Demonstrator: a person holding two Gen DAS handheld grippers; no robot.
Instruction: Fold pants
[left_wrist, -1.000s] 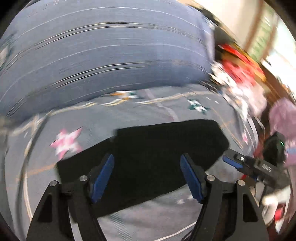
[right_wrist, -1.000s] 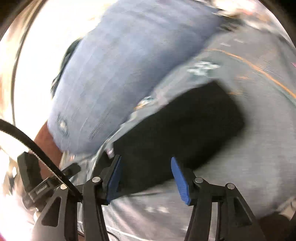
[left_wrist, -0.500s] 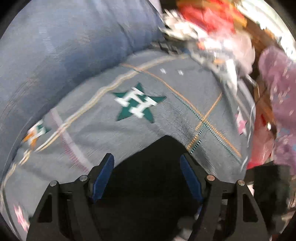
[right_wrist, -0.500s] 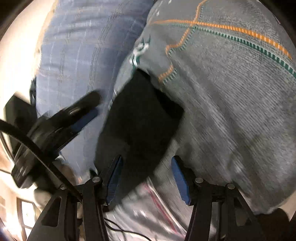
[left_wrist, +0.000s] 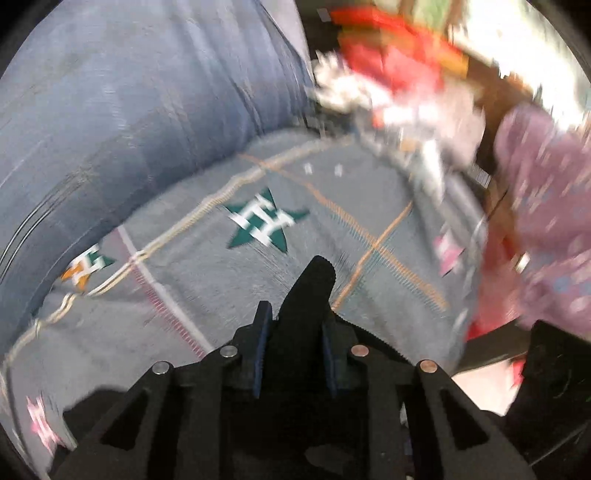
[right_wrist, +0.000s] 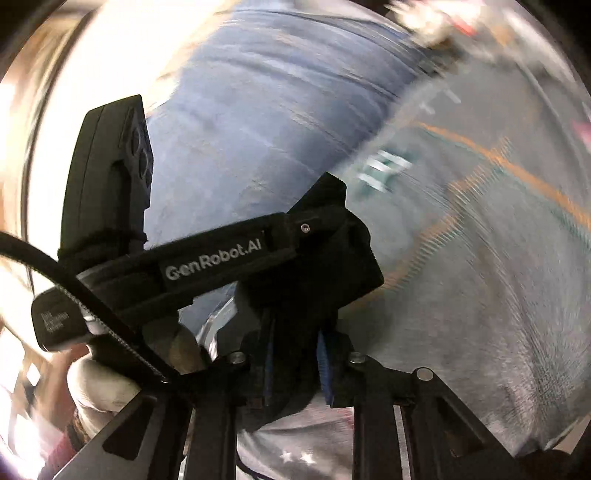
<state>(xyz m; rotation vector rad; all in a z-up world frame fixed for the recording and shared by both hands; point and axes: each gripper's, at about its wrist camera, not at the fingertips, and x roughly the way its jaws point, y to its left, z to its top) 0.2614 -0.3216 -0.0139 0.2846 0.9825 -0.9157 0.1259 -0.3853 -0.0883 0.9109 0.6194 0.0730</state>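
Note:
The black pants (left_wrist: 308, 295) are pinched between the blue pads of my left gripper (left_wrist: 295, 343), with a peak of black cloth sticking out past the fingertips. My right gripper (right_wrist: 293, 363) is shut on black pants cloth (right_wrist: 295, 354) too. The left gripper's body (right_wrist: 236, 254), marked GenRobot.AI, crosses the right wrist view just ahead of the right fingers. Both grippers sit close together over a grey cover with green stars (left_wrist: 262, 225). The rest of the pants is hidden below the grippers.
A blue-grey cushion (left_wrist: 129, 110) rises behind the grey cover. Red and white clutter (left_wrist: 391, 74) and a purple patterned cloth (left_wrist: 546, 206) lie to the right. A gloved hand (right_wrist: 99, 380) holds the left gripper.
Both grippers were open over the flat black pants a second ago. They have since closed on the cloth, and the two grippers have come close together.

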